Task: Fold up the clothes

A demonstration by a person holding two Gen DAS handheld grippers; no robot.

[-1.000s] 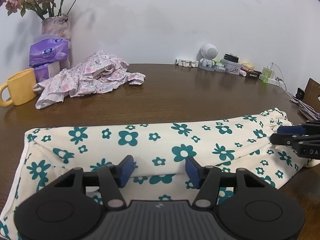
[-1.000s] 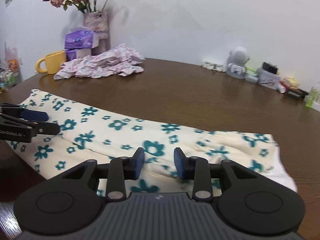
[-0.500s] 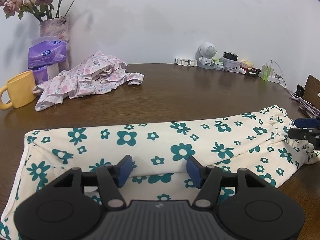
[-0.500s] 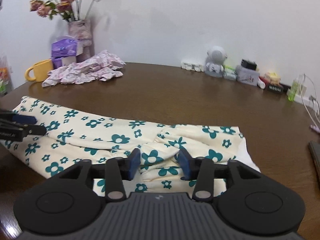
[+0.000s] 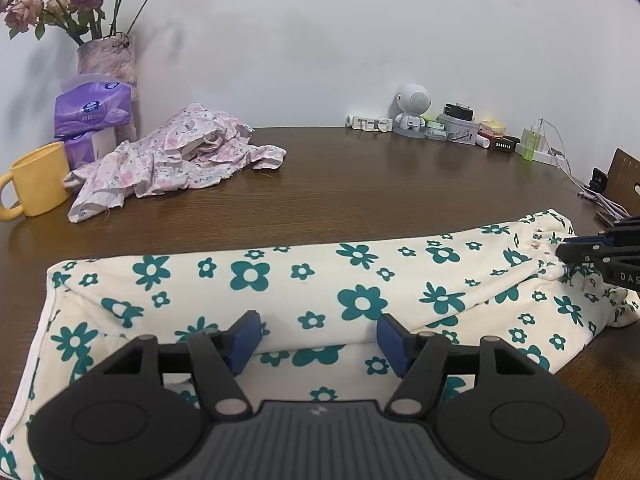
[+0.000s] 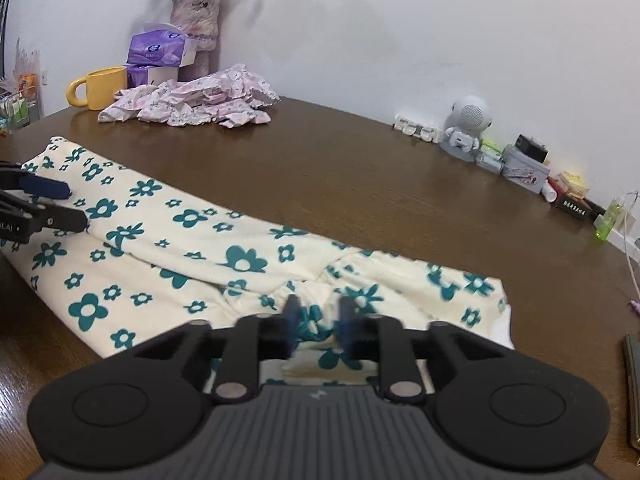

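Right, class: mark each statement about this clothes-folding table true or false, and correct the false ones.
1. The cream garment with teal flowers lies on the table. True.
2. The mug is blue. False: it is yellow.
3. A crumpled pink floral garment sits near the mug. True.
4. The left hand-held gripper is clamped shut. False: its jaws stand apart.
5. The vase is empty. False: it holds flowers.

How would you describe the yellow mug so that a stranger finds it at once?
Start at the tall mottled vase of dried roses by the white wall. In front of it stand purple tissue packs; the yellow ceramic mug is beside them, next to the crumpled pink floral garment. It is the only plain yellow thing there, with one looped handle.
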